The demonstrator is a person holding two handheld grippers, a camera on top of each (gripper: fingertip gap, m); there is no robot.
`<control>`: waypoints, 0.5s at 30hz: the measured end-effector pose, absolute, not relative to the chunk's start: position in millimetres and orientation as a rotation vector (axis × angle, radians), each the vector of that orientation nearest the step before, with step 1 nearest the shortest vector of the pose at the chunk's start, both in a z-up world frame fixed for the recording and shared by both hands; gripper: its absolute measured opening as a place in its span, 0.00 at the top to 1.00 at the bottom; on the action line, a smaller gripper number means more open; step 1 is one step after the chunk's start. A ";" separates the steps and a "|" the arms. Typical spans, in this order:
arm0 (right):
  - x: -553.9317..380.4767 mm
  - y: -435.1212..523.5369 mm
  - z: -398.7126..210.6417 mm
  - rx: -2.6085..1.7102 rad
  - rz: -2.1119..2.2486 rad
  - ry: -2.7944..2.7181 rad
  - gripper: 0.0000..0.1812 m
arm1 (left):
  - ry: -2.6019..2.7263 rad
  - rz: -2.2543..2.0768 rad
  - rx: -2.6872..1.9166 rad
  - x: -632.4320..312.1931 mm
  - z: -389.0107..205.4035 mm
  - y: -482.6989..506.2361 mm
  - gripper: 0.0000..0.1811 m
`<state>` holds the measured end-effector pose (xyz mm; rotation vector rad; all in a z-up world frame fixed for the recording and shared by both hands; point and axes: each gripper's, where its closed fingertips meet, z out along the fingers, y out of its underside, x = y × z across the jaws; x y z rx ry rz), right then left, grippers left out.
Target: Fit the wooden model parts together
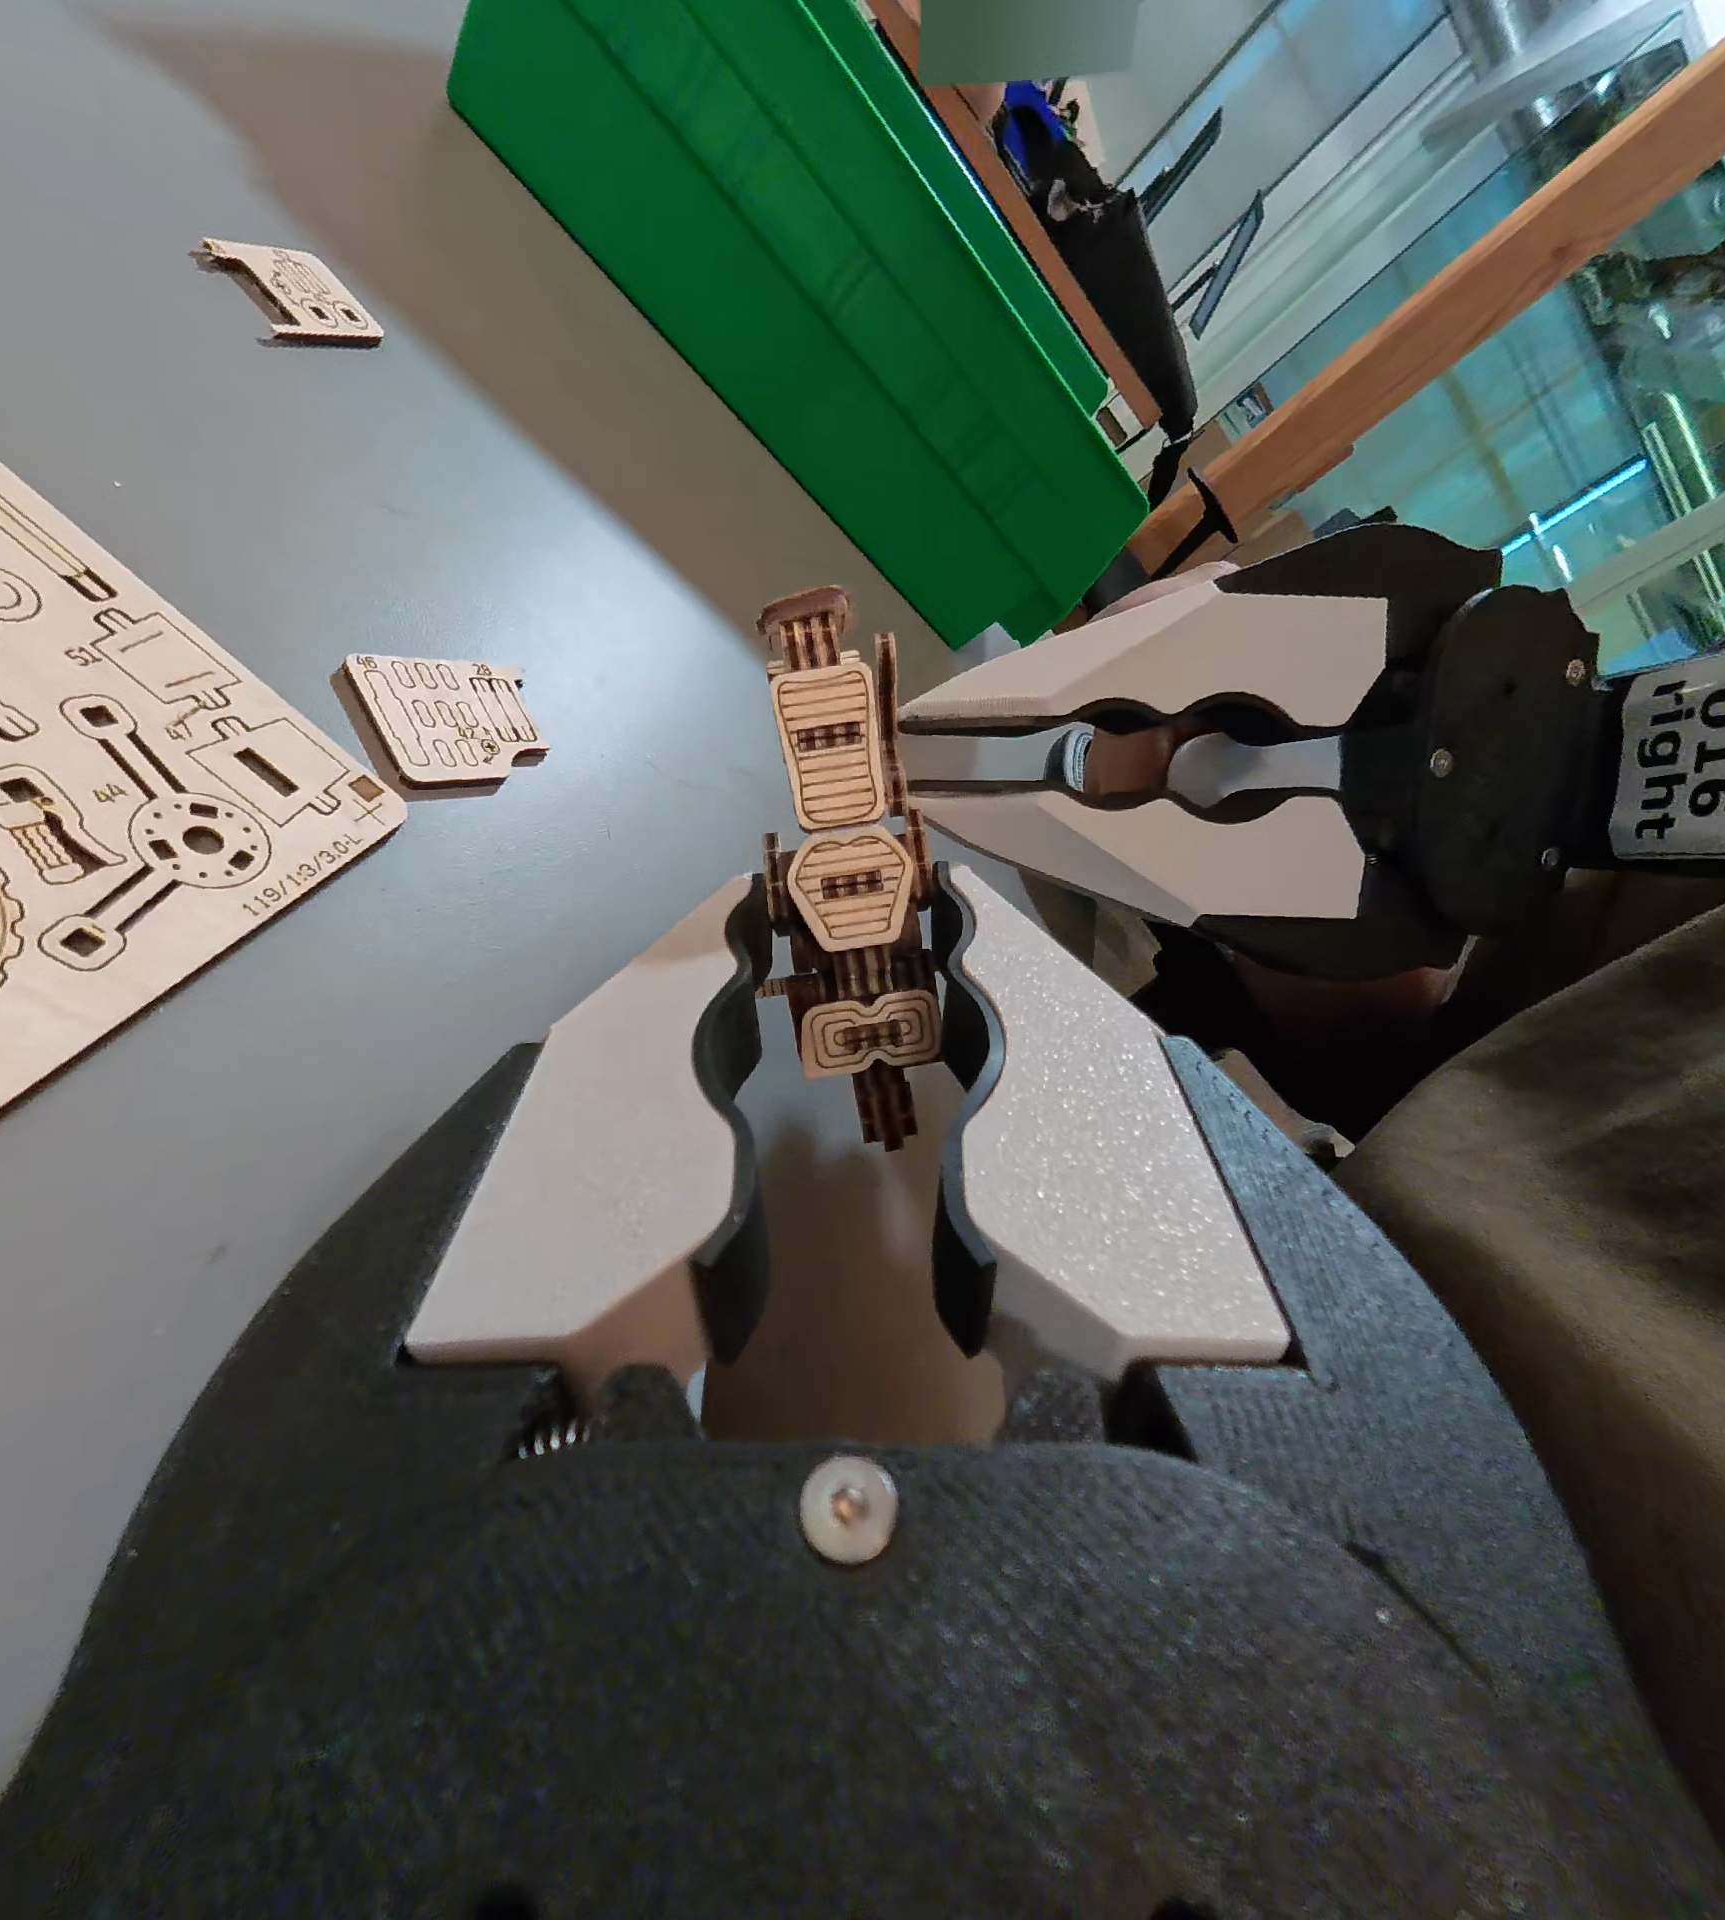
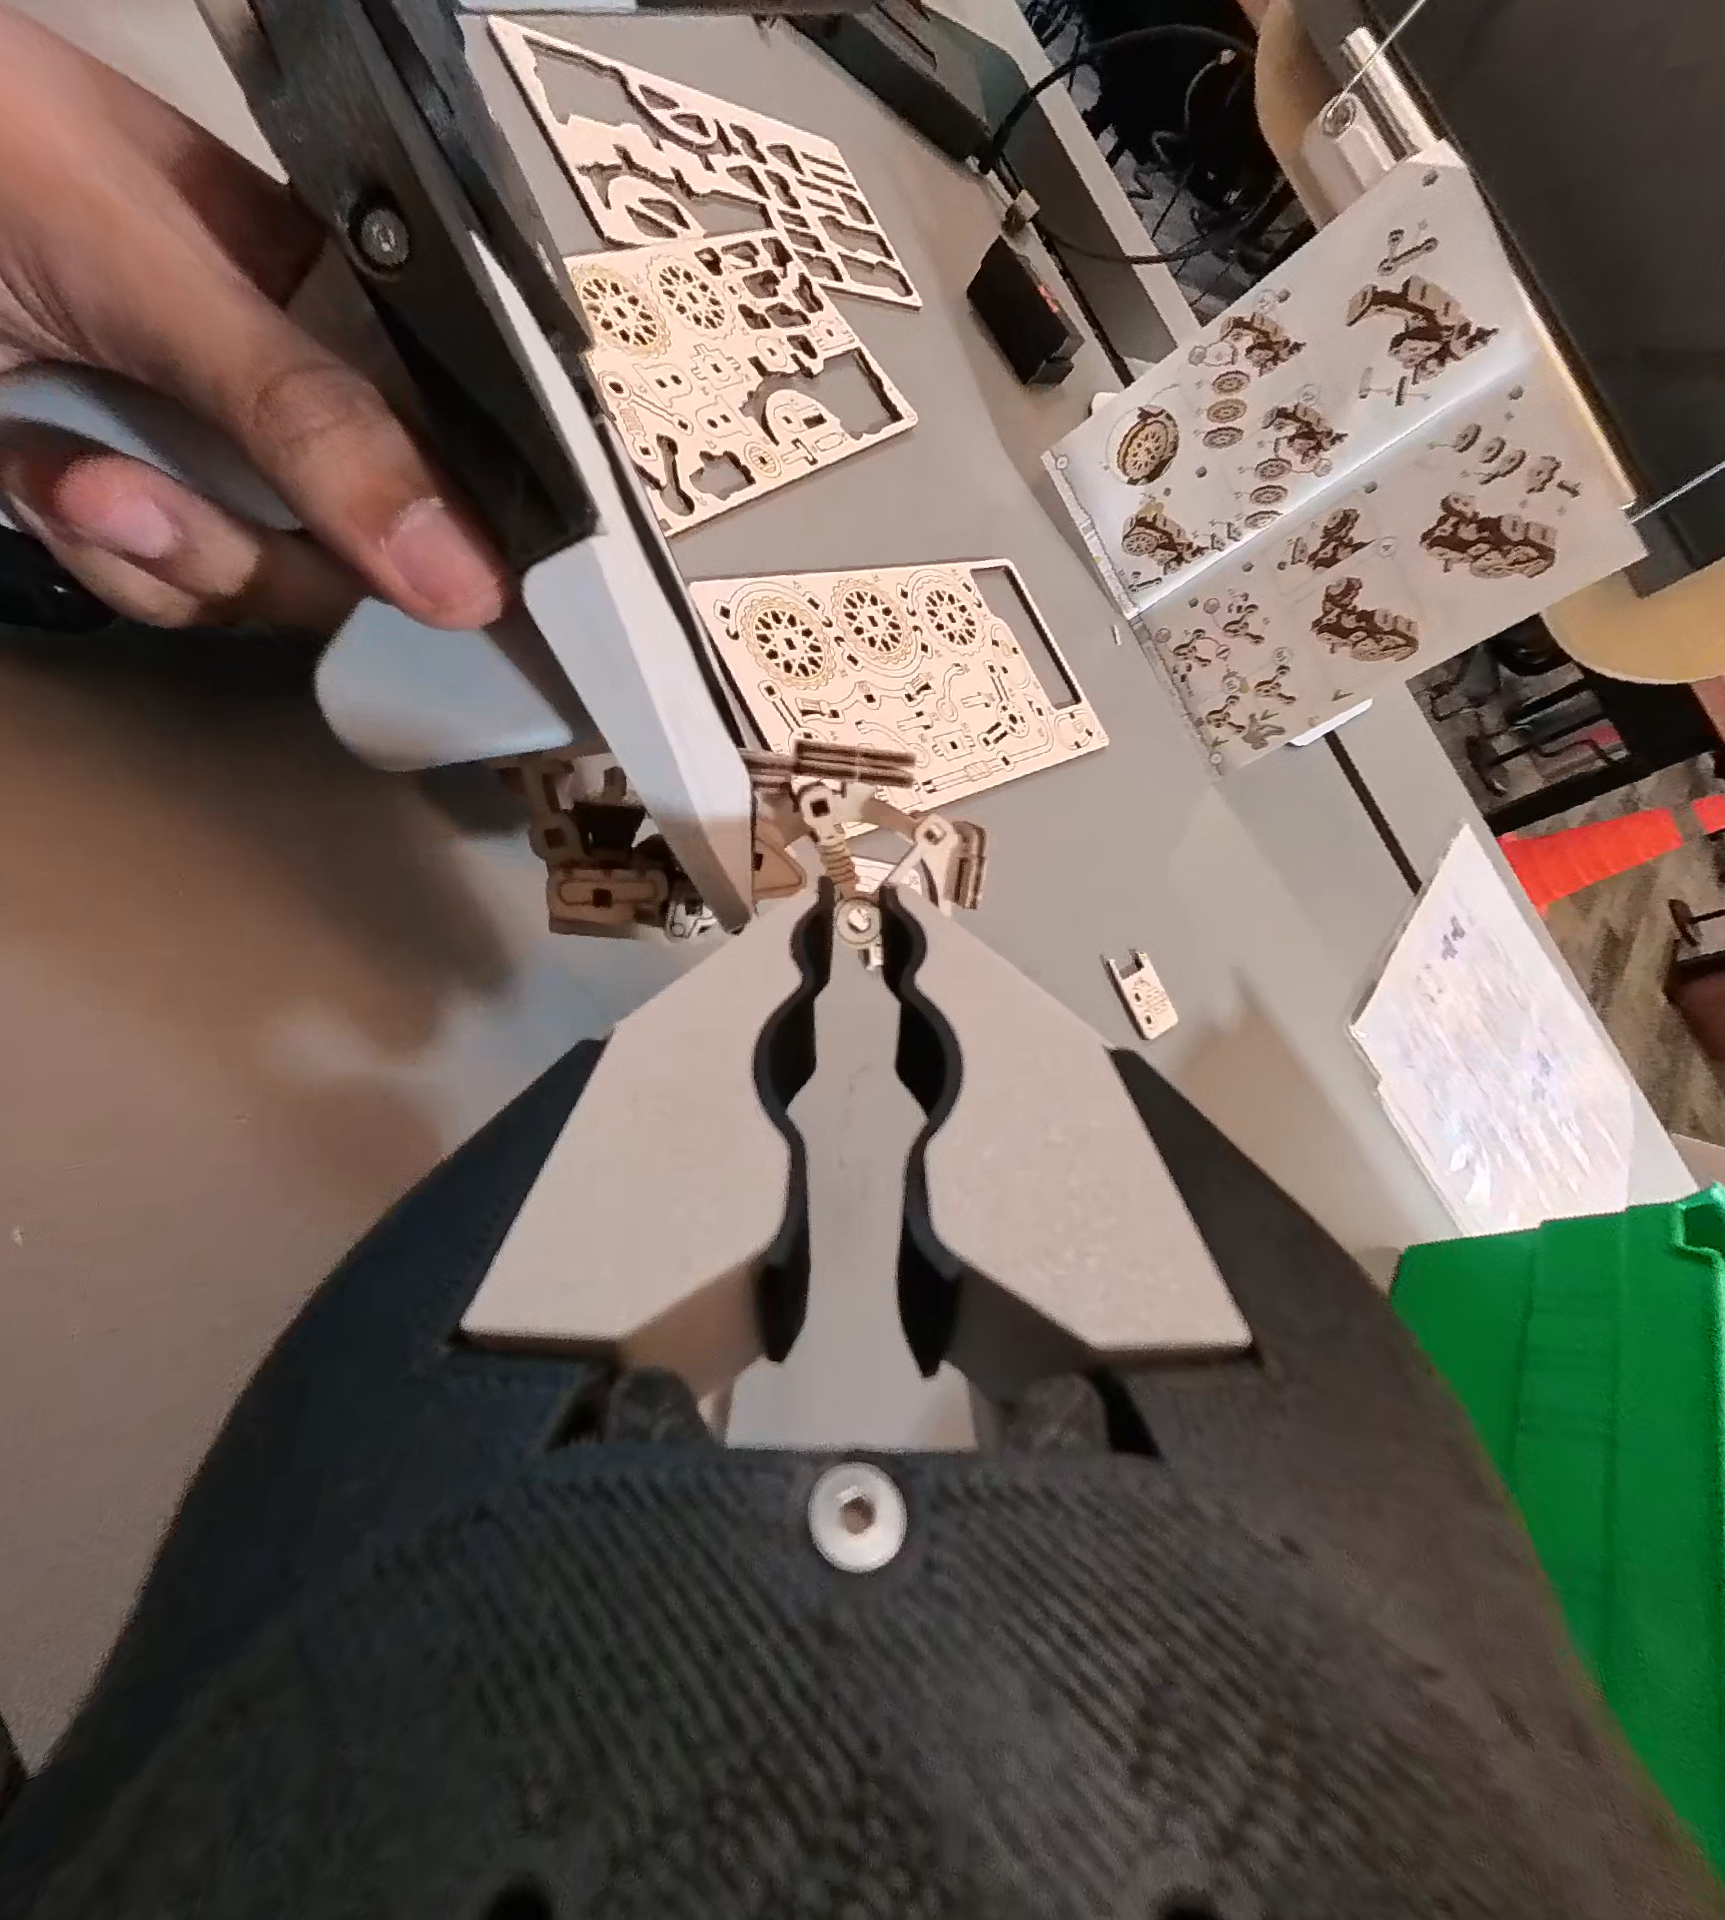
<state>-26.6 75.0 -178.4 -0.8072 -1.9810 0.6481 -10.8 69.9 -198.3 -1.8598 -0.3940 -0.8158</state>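
Left black-and-grey two-finger gripper (image 1: 853, 935) pinching the pale, laser-cut wooden model assembly (image 1: 842, 821) at its lower middle, jaws closed against both sides, model upright above the grey tabletop (image 1: 214, 1195). Right black-and-grey two-finger gripper (image 1: 905, 753) meeting the model's upper edge from the side, jaws nearly together on a thin wooden lever part (image 2: 853, 914) with a small round hub. Around them: a perforated plywood parts sheet (image 1: 58, 790) lying flat just beside the model, two small loose rectangular wooden plates (image 1: 442, 722) (image 1: 302, 294) farther out, a green plastic bin (image 1: 785, 312) behind. In the right wrist view, a bare hand (image 2: 162, 364) wrapped on the left gripper's body and blocking much of the model; beyond, two more cut-out plywood sheets (image 2: 733, 260), a folded white instruction leaflet (image 2: 1336, 488) propped upright, a clear-sleeved paper sheet (image 2: 1492, 1060) at the table edge. Engraved numbers on the sheets and a white printed tag (image 1: 1689, 774) on the right gripper, left unread.
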 end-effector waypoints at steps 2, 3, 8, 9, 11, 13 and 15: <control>-26.7 75.3 -178.4 -0.800 0.633 -1.979 0.96 | -0.391 -0.816 -1.860 -10.4 -198.2 69.9 0.83; -26.8 75.4 -178.3 -0.797 0.626 -1.977 0.97 | -0.390 -0.813 -1.861 -10.4 -198.2 69.8 0.83; -26.9 75.5 -177.9 -0.791 0.617 -1.971 0.97 | -0.353 -0.777 -1.849 -8.9 -193.8 70.0 0.76; -27.0 75.6 -177.7 -0.796 0.620 -1.970 0.97 | -0.345 -0.760 -1.851 -9.0 -193.3 70.1 0.76; -27.1 76.0 -177.4 -0.797 0.620 -1.969 0.97 | -0.327 -0.743 -1.854 -8.5 -192.4 70.2 0.74; -26.7 75.8 -177.6 -0.798 0.622 -1.970 0.97 | -0.323 -0.725 -1.856 -9.6 -192.2 70.3 0.74; -26.5 75.5 -177.9 -0.796 0.619 -1.971 0.97 | -0.328 -0.713 -1.861 -11.1 -192.9 70.3 0.76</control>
